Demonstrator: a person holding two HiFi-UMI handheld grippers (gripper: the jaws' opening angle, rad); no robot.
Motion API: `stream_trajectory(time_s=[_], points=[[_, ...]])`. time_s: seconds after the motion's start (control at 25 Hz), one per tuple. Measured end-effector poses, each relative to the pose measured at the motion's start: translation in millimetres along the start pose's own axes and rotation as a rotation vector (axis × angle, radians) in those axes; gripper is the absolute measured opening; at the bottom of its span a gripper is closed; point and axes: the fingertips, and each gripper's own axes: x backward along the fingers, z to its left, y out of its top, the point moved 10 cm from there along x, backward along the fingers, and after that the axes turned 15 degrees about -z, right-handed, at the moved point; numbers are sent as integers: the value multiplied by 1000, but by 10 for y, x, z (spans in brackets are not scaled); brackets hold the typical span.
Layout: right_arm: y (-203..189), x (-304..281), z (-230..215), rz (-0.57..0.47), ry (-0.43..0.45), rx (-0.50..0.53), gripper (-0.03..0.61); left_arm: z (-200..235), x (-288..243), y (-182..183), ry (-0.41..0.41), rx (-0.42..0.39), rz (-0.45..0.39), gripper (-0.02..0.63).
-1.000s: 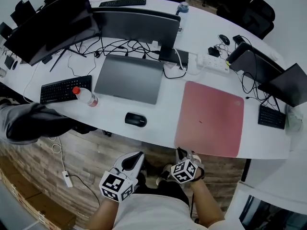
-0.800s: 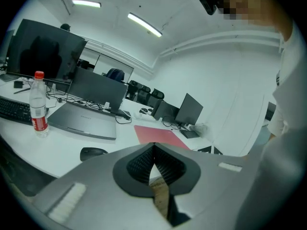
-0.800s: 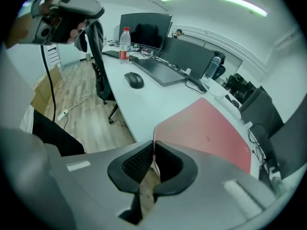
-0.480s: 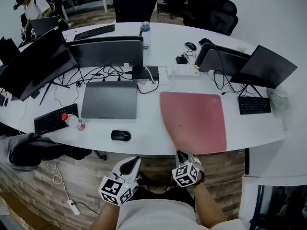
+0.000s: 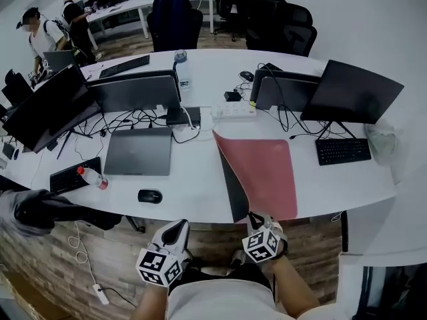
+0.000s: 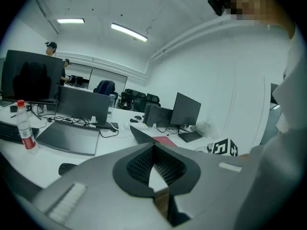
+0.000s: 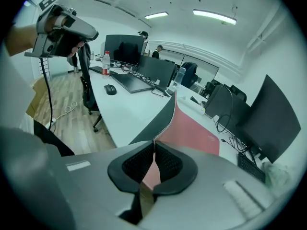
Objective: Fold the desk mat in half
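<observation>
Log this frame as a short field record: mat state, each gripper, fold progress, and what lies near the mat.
mat: red desk mat, left side raised off the white desk, dark underside showing
right gripper: jaws shut on the mat's near left corner
left gripper: jaws together, nothing between them, off the desk's near edge
fold: not yet done; mat not doubled over
left of mat: mouse, closed laptop, bottle
right of mat: keyboard

Bare desk (image 5: 193, 185) lies open at the mat's (image 5: 267, 172) 9 o'clock; mouse (image 5: 150, 196) and laptop (image 5: 139, 151) stand beyond, power strip (image 5: 233, 110) at 12, keyboard (image 5: 343, 151) at 3.
</observation>
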Motion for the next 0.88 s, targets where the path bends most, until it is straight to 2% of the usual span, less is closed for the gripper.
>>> stream_trajectory(time_s=[0.4,0.6,0.88], points=[[-540,264,-535,-3,-23,-59,29,-684,-334,2,-22,-19,-22,2],[-867,383,-783,34,-33,-214,29,-942,-483,-82,-48,-15,-9,2],[-1281,435,-988,103,-76,-294,29,-1157,-652,-108,-87,-34,9,2]])
